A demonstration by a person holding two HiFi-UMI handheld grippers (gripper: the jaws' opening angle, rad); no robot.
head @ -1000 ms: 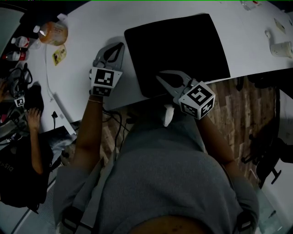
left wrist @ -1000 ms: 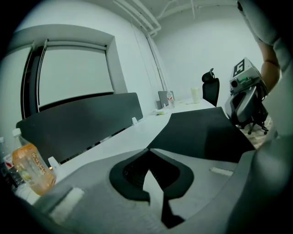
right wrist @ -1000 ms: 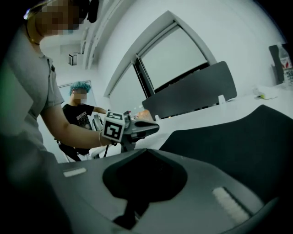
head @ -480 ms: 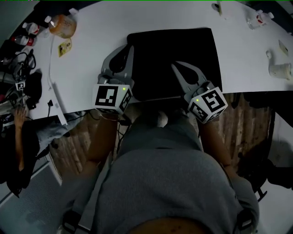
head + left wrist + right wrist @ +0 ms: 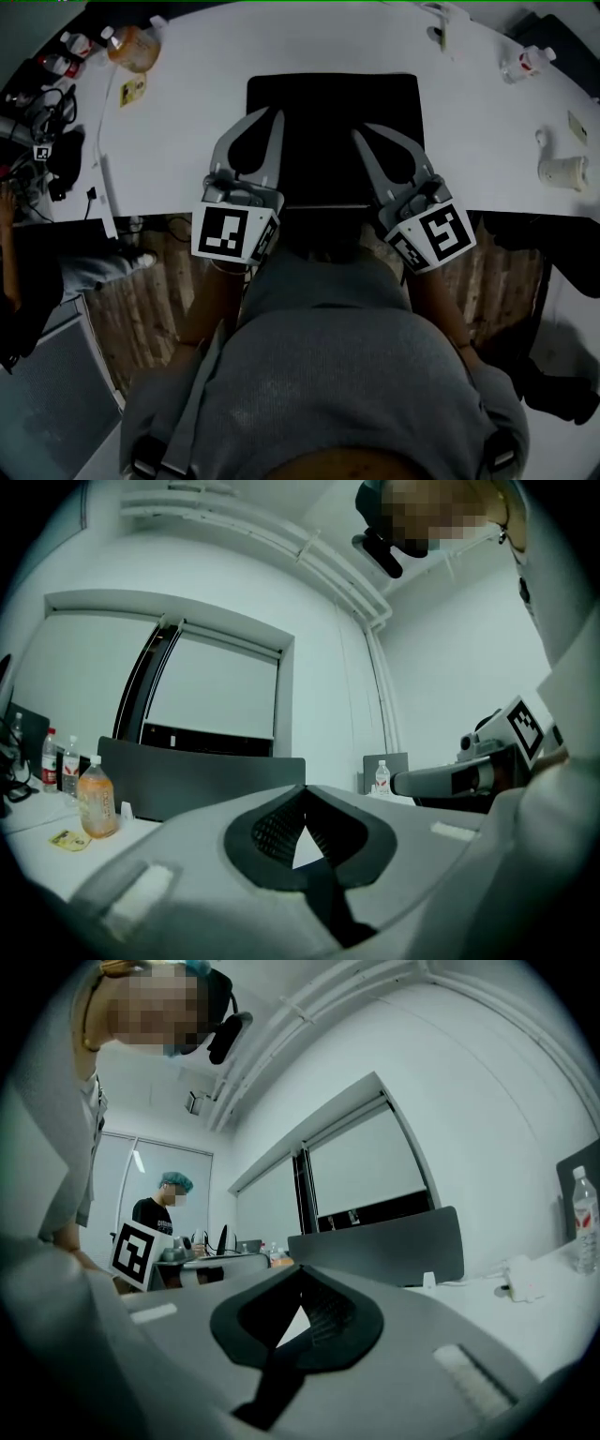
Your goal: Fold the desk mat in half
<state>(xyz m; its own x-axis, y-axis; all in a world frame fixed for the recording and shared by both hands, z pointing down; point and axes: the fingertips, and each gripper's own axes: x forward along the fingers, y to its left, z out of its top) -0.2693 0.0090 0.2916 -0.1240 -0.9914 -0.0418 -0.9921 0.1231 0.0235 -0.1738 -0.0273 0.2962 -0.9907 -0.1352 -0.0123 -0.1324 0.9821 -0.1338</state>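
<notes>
The left claw (image 5: 272,117) and right claw (image 5: 361,133) hover pinched shut and empty, the flat black desk mat (image 5: 333,98) lying just beneath and ahead of their tips, so a shallow or uneven bite may shove it along the counter (image 5: 178,131) or skew the fold.

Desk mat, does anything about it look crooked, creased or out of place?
Nothing stands out. The black desk mat lies flat and square on the white table, unfolded, near edge along the table's front edge.
</notes>
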